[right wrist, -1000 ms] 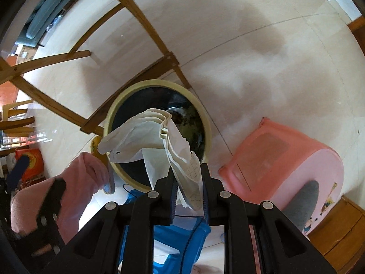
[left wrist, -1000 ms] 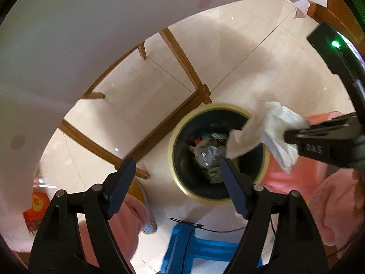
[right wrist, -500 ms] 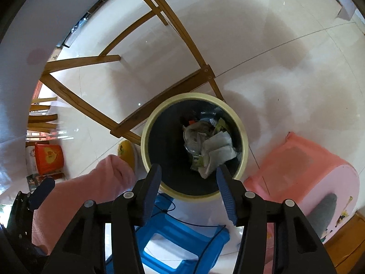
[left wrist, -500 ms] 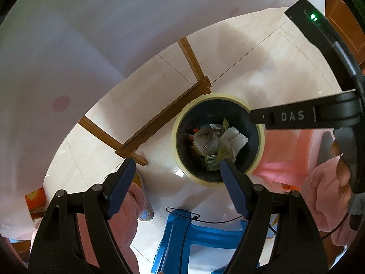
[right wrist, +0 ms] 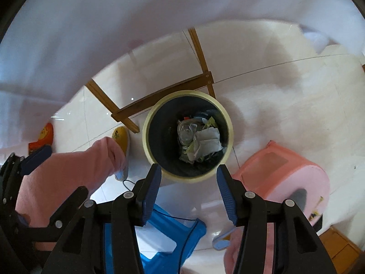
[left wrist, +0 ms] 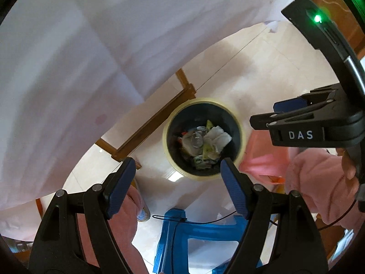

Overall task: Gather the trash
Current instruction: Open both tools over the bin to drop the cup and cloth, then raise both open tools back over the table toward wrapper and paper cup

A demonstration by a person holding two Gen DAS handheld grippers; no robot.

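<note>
A: Item one — round dark waste bin with pale yellow rim (right wrist: 189, 96), standing on the cream tiled floor (right wrist: 285, 105), just beside the foot of a wooden frame (right wrist: 159, 101). Placed low and open-mouthed, presumably to take drops from above.

B: Contents?

A: Crumpled white paper napkin (right wrist: 208, 142) lying on top of the heap, touching a clear crushed plastic piece (right wrist: 186, 131) and yellow-green wrapper scraps (left wrist: 208, 147). Inside the bin, so counted as collected.

B: Grippers?

A: Left gripper (left wrist: 176, 185): blue pads spread wide, nothing between them. Right gripper (right wrist: 188, 188): likewise spread, empty, hanging above the near rim of the bin; seen from the side in the left wrist view, off to the right of the bin. Both pointed down at the bin mouth, probably because a drop needs that line.

B: Surroundings?

A: White cloth draping over the worktop (left wrist: 91, 57) across the upper view; blue plastic stool (right wrist: 159, 239) under the grippers; pink plastic stool (right wrist: 292, 175) right of the bin; yellow slipper (right wrist: 122, 137) at the bin's left, under a pink trouser leg (right wrist: 68, 173).

B: Remaining work?

A: Not determinable; worktop surface hidden from both views. Likely next: back up for any further litter.
</note>
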